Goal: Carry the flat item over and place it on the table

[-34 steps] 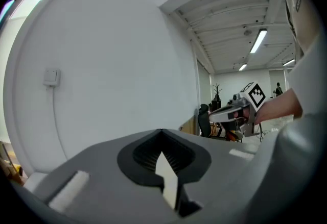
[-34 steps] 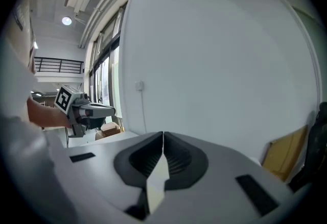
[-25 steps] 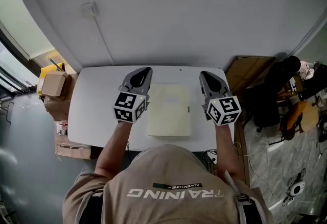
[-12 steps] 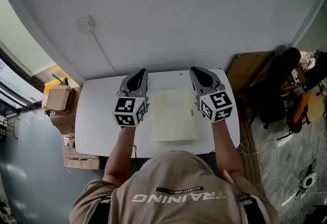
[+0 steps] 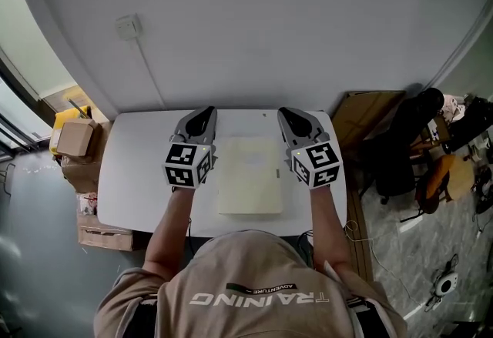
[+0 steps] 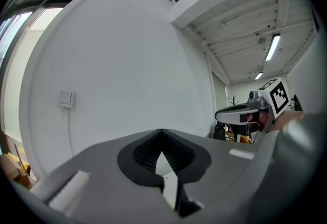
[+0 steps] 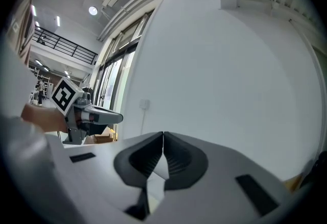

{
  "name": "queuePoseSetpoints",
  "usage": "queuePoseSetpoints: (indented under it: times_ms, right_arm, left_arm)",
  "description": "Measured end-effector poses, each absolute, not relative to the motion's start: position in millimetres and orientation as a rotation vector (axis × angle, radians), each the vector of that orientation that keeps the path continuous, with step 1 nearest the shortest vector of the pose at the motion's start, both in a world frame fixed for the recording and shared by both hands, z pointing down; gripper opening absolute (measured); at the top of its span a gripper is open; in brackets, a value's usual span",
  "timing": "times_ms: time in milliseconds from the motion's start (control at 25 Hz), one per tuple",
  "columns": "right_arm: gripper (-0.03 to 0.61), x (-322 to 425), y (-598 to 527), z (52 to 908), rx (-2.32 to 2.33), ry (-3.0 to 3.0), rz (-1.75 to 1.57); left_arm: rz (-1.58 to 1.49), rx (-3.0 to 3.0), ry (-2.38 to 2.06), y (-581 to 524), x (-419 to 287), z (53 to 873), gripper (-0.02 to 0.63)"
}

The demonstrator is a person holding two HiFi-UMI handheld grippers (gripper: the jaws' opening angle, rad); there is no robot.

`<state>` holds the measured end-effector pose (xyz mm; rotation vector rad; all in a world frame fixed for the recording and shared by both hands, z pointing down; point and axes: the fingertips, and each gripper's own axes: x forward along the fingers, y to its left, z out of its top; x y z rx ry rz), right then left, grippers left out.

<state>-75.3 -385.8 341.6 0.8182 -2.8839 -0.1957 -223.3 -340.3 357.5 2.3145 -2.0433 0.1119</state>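
Observation:
A pale yellow flat item (image 5: pixel 249 186) lies on the white table (image 5: pixel 139 175), between my two grippers. My left gripper (image 5: pixel 206 112) hovers just left of the item and is shut with nothing in it. My right gripper (image 5: pixel 283 113) is over the item's right edge, also shut and empty. In the left gripper view the shut jaws (image 6: pixel 161 132) face the white wall, and the right gripper (image 6: pixel 245 114) shows at the right. The right gripper view has its own shut jaws (image 7: pixel 163 135) low in the middle and the left gripper (image 7: pixel 94 115) at the left.
The table stands against a white wall with a switch (image 5: pixel 127 25) and a cable running down from it. Cardboard boxes (image 5: pixel 75 138) are stacked left of the table. A brown board (image 5: pixel 362 117) and a black chair (image 5: pixel 408 140) stand at its right.
My right gripper has moved left, closer to the flat item. The left gripper has barely shifted. Both stayed shut, and the item has not moved on the table.

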Motion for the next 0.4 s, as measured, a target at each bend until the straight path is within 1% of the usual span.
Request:
queuePoseSetpoints:
  times_ms: [400]
  right_arm:
    - [0.008,-86.1,-384.9,345.3,0.816,-2.895,-0.166]
  left_arm:
    - [0.124,2.34,-2.016,-346.5,-226.5,361.3,0.005]
